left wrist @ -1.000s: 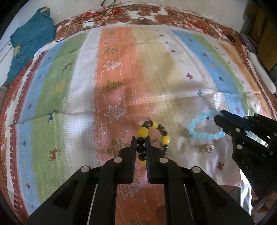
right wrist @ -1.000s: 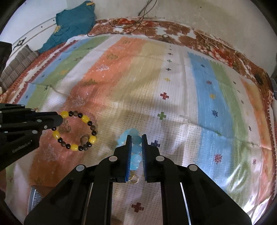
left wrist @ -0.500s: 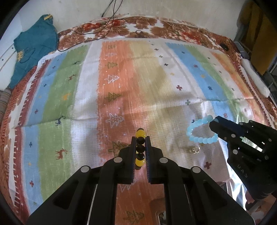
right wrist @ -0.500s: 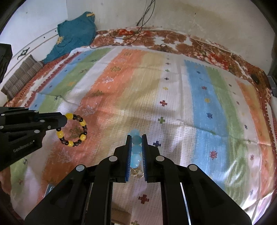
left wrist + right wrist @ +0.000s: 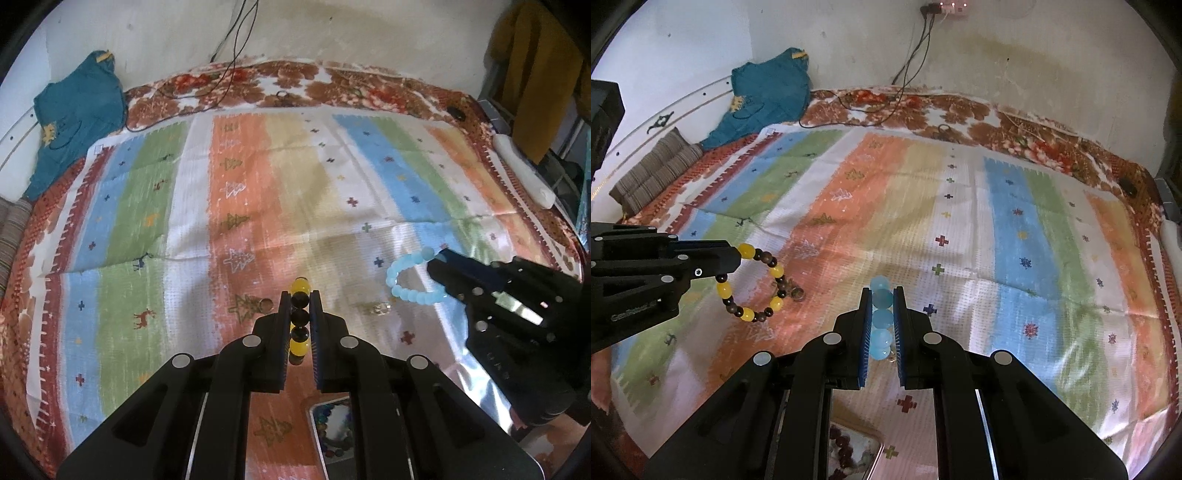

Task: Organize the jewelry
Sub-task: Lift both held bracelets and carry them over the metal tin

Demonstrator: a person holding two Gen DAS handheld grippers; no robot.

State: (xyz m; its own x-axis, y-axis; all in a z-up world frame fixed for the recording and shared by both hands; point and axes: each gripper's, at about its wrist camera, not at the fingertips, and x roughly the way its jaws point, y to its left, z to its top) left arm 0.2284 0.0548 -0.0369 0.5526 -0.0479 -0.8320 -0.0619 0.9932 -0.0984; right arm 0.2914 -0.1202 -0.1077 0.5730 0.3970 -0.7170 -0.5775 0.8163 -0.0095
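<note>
Above the striped bedspread [image 5: 258, 192], our left gripper [image 5: 299, 306] pinches the yellow-and-black bead bracelet [image 5: 300, 314]; at three o'clock, our right gripper [image 5: 881, 306] pinches the pale-blue bead bracelet [image 5: 880, 317].

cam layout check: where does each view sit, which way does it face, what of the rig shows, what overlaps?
Left wrist: sits behind the left tongs, facing forward and down at the striped blanket; its own fingers grip the yellow-and-black bracelet, right tongs at right.
Right wrist: behind the right tongs, same facing; its fingers grip the blue bracelet, left tongs at left.
Shared: blanket, both bracelets, teal garment.
</note>
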